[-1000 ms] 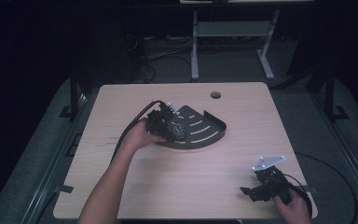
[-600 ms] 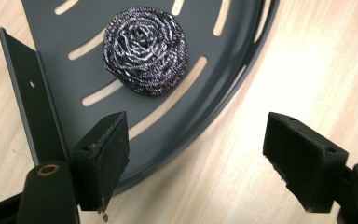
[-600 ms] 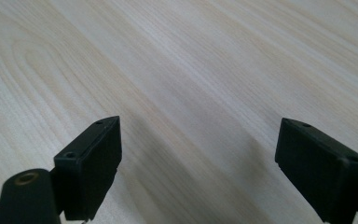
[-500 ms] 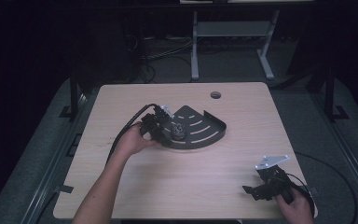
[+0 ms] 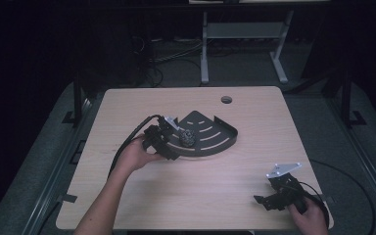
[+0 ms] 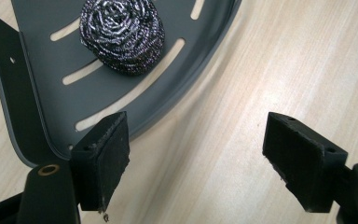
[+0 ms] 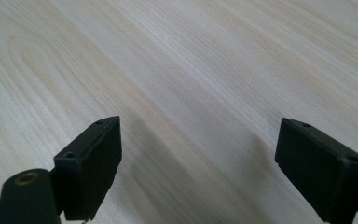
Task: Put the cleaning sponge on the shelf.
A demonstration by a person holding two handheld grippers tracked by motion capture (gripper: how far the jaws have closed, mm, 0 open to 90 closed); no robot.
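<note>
The tray [image 6: 37, 100] was dark grey with long pale slots. On the tray sat a scrubber ball [image 6: 122, 35] — shiny silver with dark swirls. Around the tray, the table [image 5: 235, 169] was light wood with thin stripes — both grippers' jaws were black.

The right gripper [image 7: 198, 163] hung over the pale wooden table [image 7: 205, 60], its two black jaws spread wide apart with nothing between them but bare wood grain.

Shiny steel-wool scourer [image 6: 122, 35], matt grey slotted tray [image 6: 37, 100], pale wood-grain table [image 7: 177, 60].
</note>
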